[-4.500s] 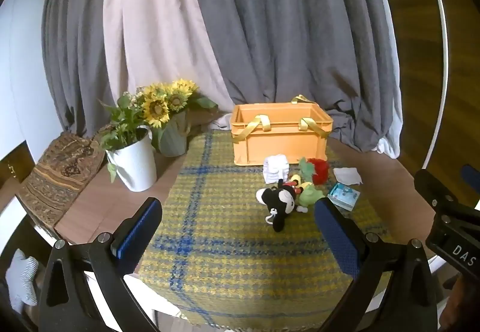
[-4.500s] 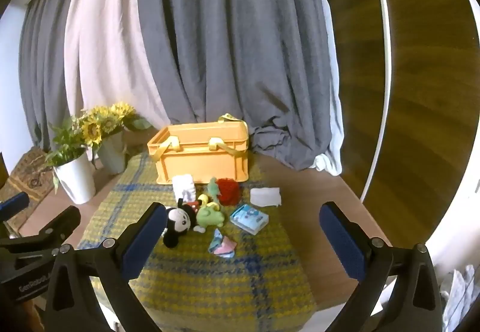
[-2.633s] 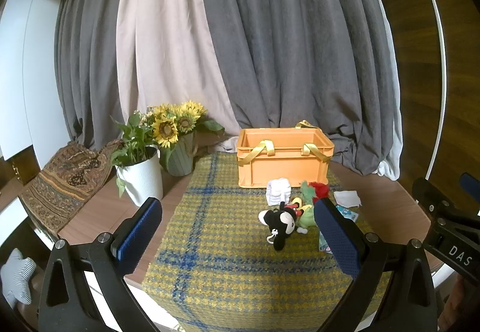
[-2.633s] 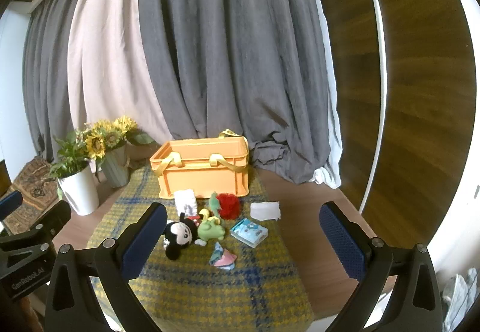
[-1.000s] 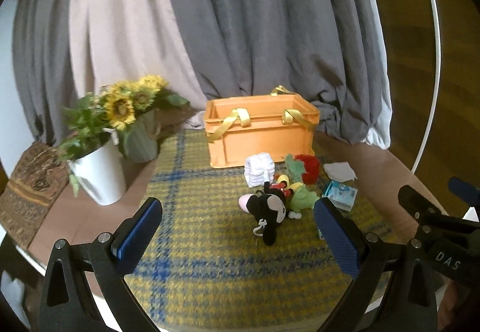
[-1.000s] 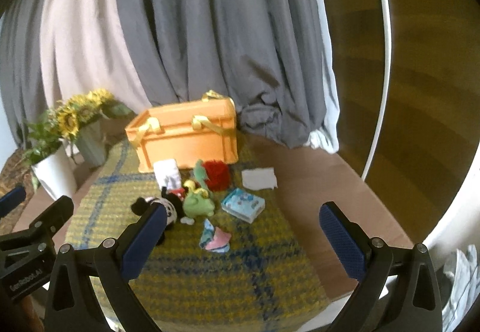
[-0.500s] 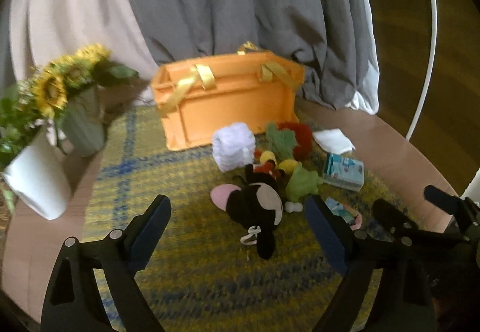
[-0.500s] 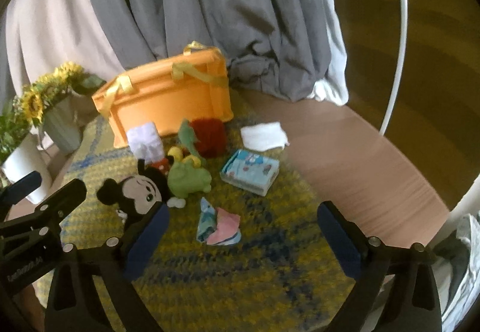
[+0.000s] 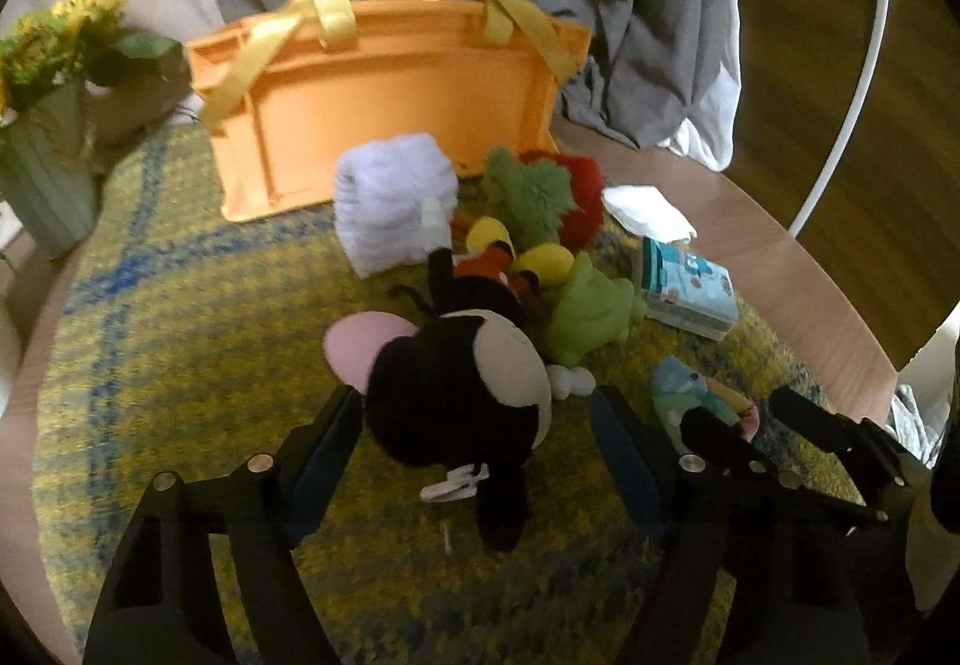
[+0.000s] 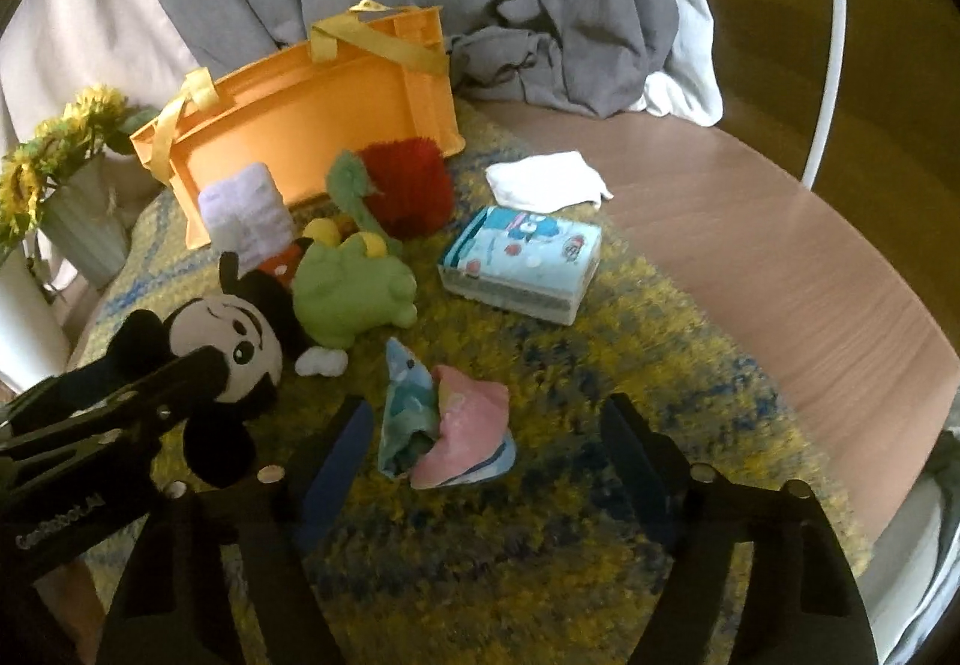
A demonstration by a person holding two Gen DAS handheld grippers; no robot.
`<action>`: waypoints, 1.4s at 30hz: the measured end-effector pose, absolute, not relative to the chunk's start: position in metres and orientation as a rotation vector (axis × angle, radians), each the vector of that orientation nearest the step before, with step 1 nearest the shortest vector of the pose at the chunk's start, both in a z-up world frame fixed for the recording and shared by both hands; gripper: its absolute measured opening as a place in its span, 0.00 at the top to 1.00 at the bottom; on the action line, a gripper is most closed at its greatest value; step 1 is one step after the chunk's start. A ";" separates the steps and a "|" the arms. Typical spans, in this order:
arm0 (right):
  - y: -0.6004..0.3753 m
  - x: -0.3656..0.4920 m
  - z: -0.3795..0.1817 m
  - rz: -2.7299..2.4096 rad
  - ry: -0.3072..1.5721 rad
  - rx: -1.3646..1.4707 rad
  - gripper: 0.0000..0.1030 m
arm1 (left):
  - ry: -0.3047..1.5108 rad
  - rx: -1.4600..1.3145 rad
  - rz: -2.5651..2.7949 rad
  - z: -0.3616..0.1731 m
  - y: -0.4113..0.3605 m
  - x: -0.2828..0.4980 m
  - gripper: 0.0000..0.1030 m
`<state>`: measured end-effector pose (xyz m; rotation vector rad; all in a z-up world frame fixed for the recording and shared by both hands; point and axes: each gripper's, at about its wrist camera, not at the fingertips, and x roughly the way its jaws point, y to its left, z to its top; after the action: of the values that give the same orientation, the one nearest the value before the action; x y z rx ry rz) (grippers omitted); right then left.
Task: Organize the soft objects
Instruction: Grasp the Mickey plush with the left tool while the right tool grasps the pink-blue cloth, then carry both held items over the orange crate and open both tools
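Note:
A black mouse plush lies on the yellow plaid cloth; it also shows in the right wrist view. My left gripper is open, its fingers on either side of the plush head. My right gripper is open around a pink and blue folded cloth bundle. A green plush, a red furry plush and a white rolled towel lie in front of the orange basket.
A blue tissue pack and a white folded cloth lie to the right. Sunflower vases stand at the left. Grey curtains hang behind the round wooden table.
Both grippers have dropped down and forward onto the cloth. The left now straddles the mouse plush, the right the cloth bundle. Both have narrowed a little.

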<state>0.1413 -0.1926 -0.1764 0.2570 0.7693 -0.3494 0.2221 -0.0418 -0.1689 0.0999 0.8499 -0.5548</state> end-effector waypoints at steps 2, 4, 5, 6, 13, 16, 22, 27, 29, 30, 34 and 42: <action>-0.192 0.145 -0.181 -0.340 0.776 0.256 0.33 | 0.862 0.099 -0.563 -0.173 -0.045 0.227 0.32; -0.190 0.148 -0.184 -0.329 0.784 0.256 0.38 | 0.869 0.095 -0.571 -0.176 -0.046 0.232 0.40; -0.189 0.150 -0.185 -0.325 0.785 0.256 0.42 | 0.874 0.096 -0.572 -0.178 -0.047 0.234 0.45; -0.188 0.151 -0.186 -0.321 0.787 0.256 0.45 | 0.873 0.096 -0.569 -0.179 -0.047 0.234 0.47; -0.178 0.155 -0.186 -0.336 0.800 0.222 0.57 | 0.855 0.095 -0.587 -0.177 -0.041 0.234 0.51; -0.177 0.152 -0.181 -0.357 0.797 0.223 0.57 | 0.848 0.088 -0.591 -0.172 -0.038 0.231 0.51; -0.177 0.144 -0.157 -0.346 0.772 0.229 0.57 | 0.812 0.099 -0.566 -0.156 -0.031 0.218 0.51; -0.182 0.144 -0.131 -0.261 0.738 0.220 0.57 | 0.775 0.071 -0.503 -0.131 -0.026 0.206 0.51; -0.186 0.149 -0.120 -0.203 0.732 0.219 0.57 | 0.755 0.053 -0.469 -0.120 -0.025 0.201 0.51; -0.187 0.151 -0.114 -0.182 0.726 0.213 0.57 | 0.744 0.042 -0.457 -0.113 -0.024 0.199 0.51; -0.191 0.161 -0.088 -0.129 0.670 0.176 0.57 | 0.689 0.015 -0.407 -0.089 -0.023 0.197 0.51; -0.193 0.176 -0.042 -0.060 0.552 0.145 0.57 | 0.569 -0.012 -0.357 -0.046 -0.021 0.207 0.51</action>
<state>0.1763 -0.1928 -0.0425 0.1454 0.5521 -0.0604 0.2067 -0.0214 -0.0458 -0.0124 0.5694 -0.3568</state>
